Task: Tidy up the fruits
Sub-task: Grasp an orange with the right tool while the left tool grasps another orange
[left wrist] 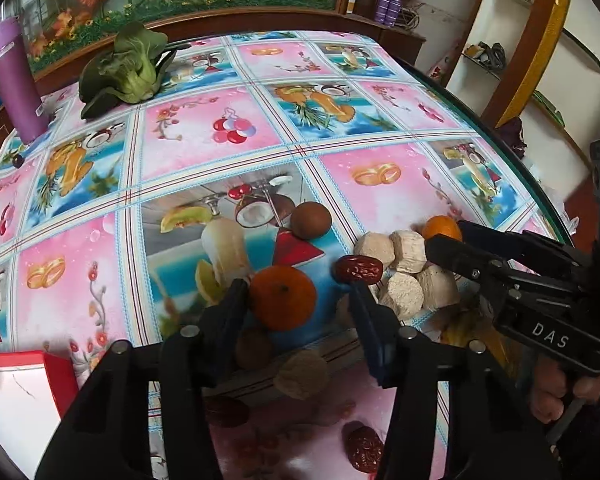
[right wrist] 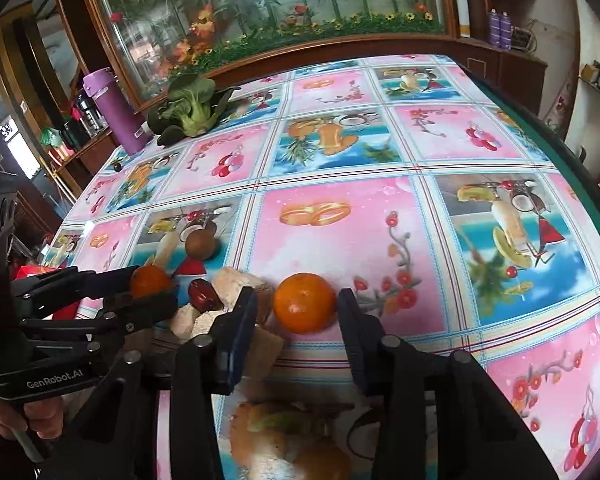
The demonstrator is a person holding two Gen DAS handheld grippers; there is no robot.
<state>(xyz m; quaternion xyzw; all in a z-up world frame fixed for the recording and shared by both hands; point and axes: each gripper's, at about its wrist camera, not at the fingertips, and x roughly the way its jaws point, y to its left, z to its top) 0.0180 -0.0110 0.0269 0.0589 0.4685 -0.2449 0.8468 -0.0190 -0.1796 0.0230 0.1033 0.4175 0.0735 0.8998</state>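
Each gripper faced its own orange; the left gripper (left wrist: 296, 300) stood open with an orange (left wrist: 282, 297) between its fingers, nearer the left one, no grip evident; the right gripper (right wrist: 296, 316) was open too, its orange (right wrist: 305, 303) between the fingers, clear of both; both fruits were round, so no axis mattered; a date (left wrist: 358, 269) lay just ahead of the left gripper's right finger.

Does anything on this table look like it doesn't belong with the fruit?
Yes: a bok choy, a leafy vegetable rather than a fruit, lies on its side near the far edge beside a purple bottle, apart from the fruit pile.
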